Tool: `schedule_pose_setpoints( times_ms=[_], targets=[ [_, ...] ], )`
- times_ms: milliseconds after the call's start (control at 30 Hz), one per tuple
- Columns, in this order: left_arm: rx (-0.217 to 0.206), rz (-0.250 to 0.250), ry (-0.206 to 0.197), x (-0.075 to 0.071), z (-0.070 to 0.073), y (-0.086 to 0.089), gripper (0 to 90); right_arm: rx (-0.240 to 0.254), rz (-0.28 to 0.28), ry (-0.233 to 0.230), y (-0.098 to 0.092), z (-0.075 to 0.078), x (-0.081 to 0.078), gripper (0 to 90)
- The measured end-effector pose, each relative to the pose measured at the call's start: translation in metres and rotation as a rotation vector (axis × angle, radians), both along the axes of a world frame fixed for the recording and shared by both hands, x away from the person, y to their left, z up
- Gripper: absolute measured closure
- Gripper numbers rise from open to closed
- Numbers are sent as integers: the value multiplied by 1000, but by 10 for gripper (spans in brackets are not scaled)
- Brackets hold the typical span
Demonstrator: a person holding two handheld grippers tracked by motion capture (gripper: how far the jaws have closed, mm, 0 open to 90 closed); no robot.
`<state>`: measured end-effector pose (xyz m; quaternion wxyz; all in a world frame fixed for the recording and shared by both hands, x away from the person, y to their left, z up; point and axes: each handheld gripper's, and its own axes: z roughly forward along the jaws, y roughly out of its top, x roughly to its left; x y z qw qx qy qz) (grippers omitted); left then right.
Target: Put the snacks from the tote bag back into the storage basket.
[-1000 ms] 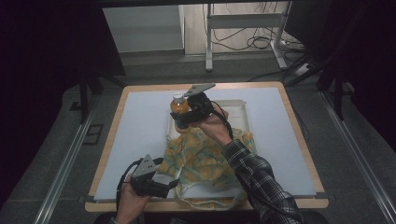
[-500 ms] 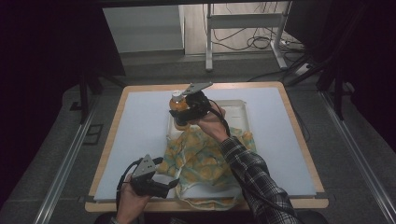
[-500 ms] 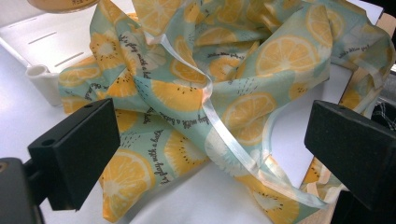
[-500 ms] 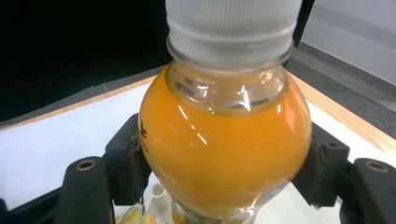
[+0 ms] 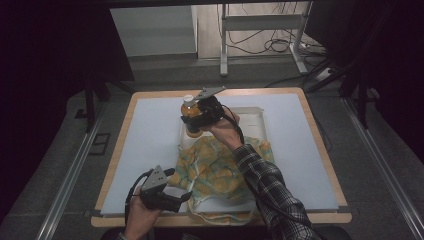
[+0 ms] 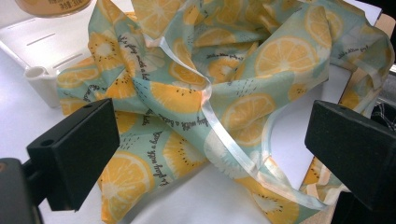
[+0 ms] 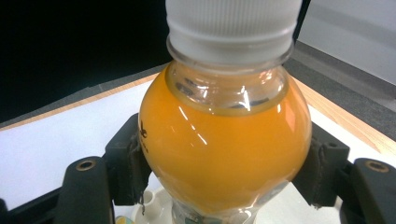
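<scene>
Right gripper (image 5: pixel 196 116): clamping the orange juice bottle (image 7: pixel 224 140) upright, at the tray's (image 5: pixel 260 120) 9 o'clock, preventing spills.
Left gripper (image 5: pixel 181 198): jaws spread, facing the citrus-print bag (image 6: pixel 219 93).

Mat (image 5: pixel 150 145) left side free; cloth (image 5: pixel 220 167) & tray (image 5: pixel 257 117) block centre-right.

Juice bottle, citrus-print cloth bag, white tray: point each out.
juice bottle (image 7: pixel 224 154), right gripper view, on its orange belly between the jaws.
citrus-print cloth bag (image 6: pixel 219 70), left gripper view, on its crumpled middle.
white tray (image 5: pixel 252 114), high view, on its far rim.
</scene>
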<state>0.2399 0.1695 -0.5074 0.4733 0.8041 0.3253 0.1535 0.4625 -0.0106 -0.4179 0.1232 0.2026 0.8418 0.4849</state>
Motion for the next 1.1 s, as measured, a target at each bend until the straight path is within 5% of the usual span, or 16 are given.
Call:
schedule_pose_setpoints(
  times_ms=[1100],
  targets=[
    [-14, -14, -11, 0, 0, 1, 29, -23, -7, -11, 12, -13, 28, 304]
  ],
)
